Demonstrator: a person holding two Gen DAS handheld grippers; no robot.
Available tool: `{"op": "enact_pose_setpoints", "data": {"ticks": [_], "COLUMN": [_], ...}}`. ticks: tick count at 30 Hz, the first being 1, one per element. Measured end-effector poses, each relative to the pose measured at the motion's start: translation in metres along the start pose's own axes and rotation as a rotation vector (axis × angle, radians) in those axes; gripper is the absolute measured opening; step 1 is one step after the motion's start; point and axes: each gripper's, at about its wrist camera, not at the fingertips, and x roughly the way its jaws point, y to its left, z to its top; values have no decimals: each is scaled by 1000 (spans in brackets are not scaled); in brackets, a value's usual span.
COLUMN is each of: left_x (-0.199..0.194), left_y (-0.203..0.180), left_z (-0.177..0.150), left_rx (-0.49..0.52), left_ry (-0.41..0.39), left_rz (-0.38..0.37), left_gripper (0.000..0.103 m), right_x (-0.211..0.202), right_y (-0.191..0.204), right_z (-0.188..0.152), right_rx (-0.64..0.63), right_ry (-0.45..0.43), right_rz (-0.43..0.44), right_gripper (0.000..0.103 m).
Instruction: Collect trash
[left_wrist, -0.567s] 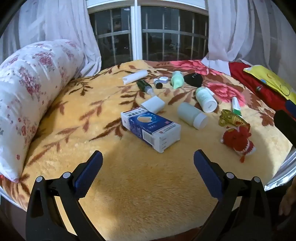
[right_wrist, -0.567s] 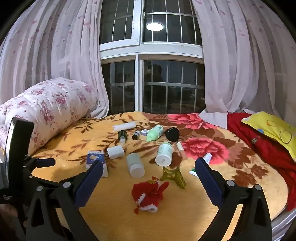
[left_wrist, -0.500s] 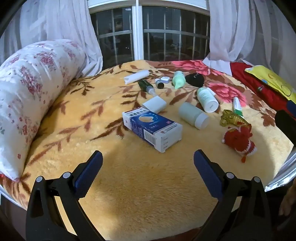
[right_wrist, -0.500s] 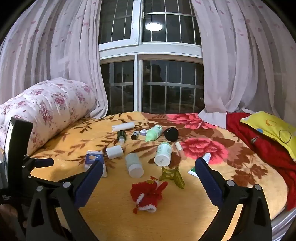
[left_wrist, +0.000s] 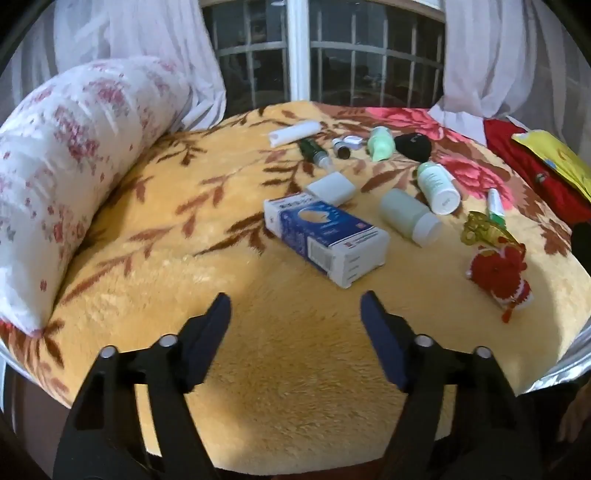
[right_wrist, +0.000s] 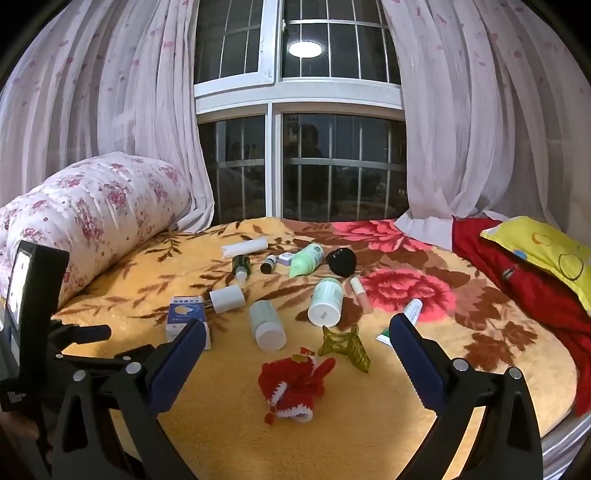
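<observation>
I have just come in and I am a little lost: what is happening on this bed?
A person holds two grippers over a blanket strewn with bottles and tubes. Nothing is picked up. The left gripper, jaws narrowing with nothing between them, faces the blue and white box. The right gripper stands wide open above a red knitted toy.

Fuzzy plush blanket (left_wrist: 155, 266); glossy cardboard box (left_wrist: 325, 236); smooth plastic bottles (left_wrist: 410, 218); knitted red toy (right_wrist: 291, 387)

Blue-white box (left_wrist: 325, 238) – flat, bottles (left_wrist: 410, 218) scattered
</observation>
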Motion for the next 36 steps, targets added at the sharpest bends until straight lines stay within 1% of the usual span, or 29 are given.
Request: {"op": "enact_pose_setpoints", "data": {"ticks": [1,3,6,9,11,23,25,36], "left_x": [1,4,6,8,8,9,10,10], "left_y": [2,4,4,5,5,14,8,9], "left_z": [0,-1,-3,-5,-6,-11,-5,-4], "left_rx": [-10,-23,-21,-18,-15,-18,-14,-11], "left_ry": [8,24,38,43,45,43,46,48], "left_rz": [-2,-5,-4,-1,-1,15,14,19], "left_gripper": [55,39,25,19,18,18,18,18], "right_x": [0,0,-1,2,2,6,6,5], "right_y": [0,1,0,3,3,7,6,5], "right_z": [0,2,3,-2,-1,-7,-4,-4], "right_rx": [0,0,0,-1,0,-2,-1,-2], "right_ry": [0,4,5,11,12,19,20,20], "right_rz": [-1,-2,-2,-5,-4,0,1,4], "right_gripper": [98,98,98,98,98,98,98,98]}}
